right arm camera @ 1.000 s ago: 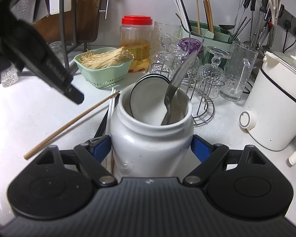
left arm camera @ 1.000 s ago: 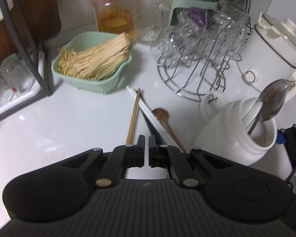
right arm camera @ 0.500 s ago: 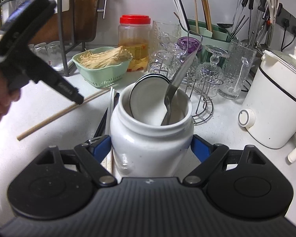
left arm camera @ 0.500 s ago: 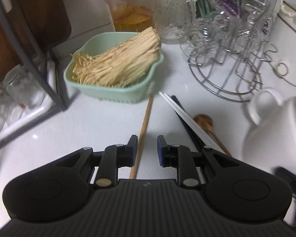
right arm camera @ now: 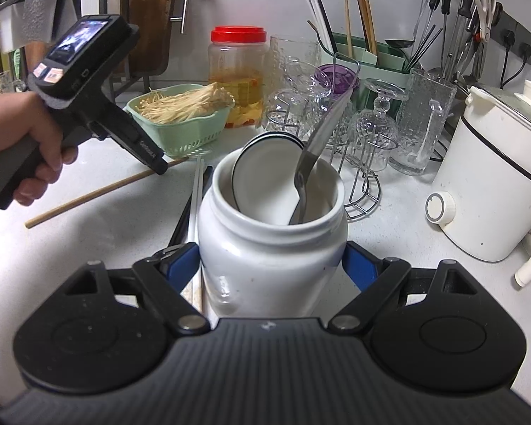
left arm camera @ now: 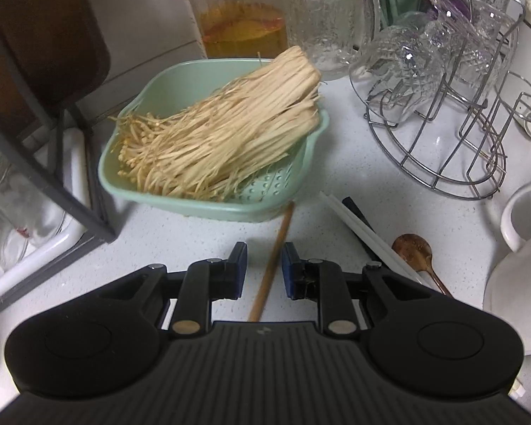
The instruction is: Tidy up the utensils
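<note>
A wooden chopstick point(left arm camera: 279, 241) lies on the white counter and runs between the fingers of my left gripper point(left arm camera: 264, 251). The jaws stand open, with a gap on each side of the stick. Right of it lie two white chopsticks point(left arm camera: 357, 230), a black chopstick point(left arm camera: 354, 209) and a small wooden spoon point(left arm camera: 412, 248). My right gripper point(right arm camera: 270, 265) is shut on a white ceramic jar point(right arm camera: 272, 248). The jar holds a metal spoon point(right arm camera: 318, 148) and a white round lid point(right arm camera: 265, 177). In the right wrist view a hand holds the left gripper point(right arm camera: 159, 168) down over the wooden chopstick point(right arm camera: 99, 194).
A green basket point(left arm camera: 209, 209) of enoki mushrooms sits just beyond the chopstick. A wire glass rack point(left arm camera: 442, 163) stands at the right, a dark dish rack point(left arm camera: 53, 177) at the left. A red-lidded jar point(right arm camera: 239, 71), a green utensil holder point(right arm camera: 364, 56) and a white cooker point(right arm camera: 495, 184) line the back.
My left gripper opened its jaws and moved forward and down, so the wooden chopstick now lies between its fingers. The right gripper and the jar stayed still.
</note>
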Demonstrator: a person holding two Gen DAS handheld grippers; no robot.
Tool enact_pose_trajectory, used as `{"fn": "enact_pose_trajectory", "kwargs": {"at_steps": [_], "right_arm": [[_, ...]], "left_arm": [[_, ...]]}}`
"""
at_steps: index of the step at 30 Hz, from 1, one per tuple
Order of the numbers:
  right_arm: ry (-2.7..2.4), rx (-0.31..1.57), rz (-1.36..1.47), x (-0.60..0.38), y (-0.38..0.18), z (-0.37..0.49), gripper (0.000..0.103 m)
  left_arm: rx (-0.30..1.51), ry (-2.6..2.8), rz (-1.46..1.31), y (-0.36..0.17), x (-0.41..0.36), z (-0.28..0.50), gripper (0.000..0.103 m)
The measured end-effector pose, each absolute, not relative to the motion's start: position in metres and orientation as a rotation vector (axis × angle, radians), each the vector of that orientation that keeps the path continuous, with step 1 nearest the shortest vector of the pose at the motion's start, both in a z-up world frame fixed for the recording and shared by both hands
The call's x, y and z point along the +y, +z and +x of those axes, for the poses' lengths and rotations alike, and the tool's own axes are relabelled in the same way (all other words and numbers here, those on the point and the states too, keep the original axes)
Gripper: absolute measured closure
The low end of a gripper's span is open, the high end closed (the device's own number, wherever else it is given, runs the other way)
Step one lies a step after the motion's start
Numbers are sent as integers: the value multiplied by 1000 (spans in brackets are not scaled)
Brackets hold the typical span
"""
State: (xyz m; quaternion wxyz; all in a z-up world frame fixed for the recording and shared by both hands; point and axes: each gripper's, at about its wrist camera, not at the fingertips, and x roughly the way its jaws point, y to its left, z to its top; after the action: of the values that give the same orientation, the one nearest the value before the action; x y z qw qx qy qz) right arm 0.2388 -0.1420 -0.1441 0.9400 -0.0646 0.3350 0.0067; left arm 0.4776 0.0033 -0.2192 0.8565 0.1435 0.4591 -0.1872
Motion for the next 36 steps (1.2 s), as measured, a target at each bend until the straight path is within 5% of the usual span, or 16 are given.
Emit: {"fn": "enact_pose_trajectory", "kwargs": {"at_steps": [6, 10, 25, 36], "right_arm": [[12, 690, -134, -142, -144, 240, 14], [15, 690, -134, -142, -144, 240, 14], [54, 690, -147, -146, -144, 240, 14], [62, 692, -152, -145, -144, 239, 14]], "left_arm": [[990, -399, 333, -216, -6, 485, 82], [1009, -436, 401, -214, -15, 482, 97], [1004, -420, 422, -197, -21, 442, 98], [861, -449, 289, -130, -19, 389, 99]]}}
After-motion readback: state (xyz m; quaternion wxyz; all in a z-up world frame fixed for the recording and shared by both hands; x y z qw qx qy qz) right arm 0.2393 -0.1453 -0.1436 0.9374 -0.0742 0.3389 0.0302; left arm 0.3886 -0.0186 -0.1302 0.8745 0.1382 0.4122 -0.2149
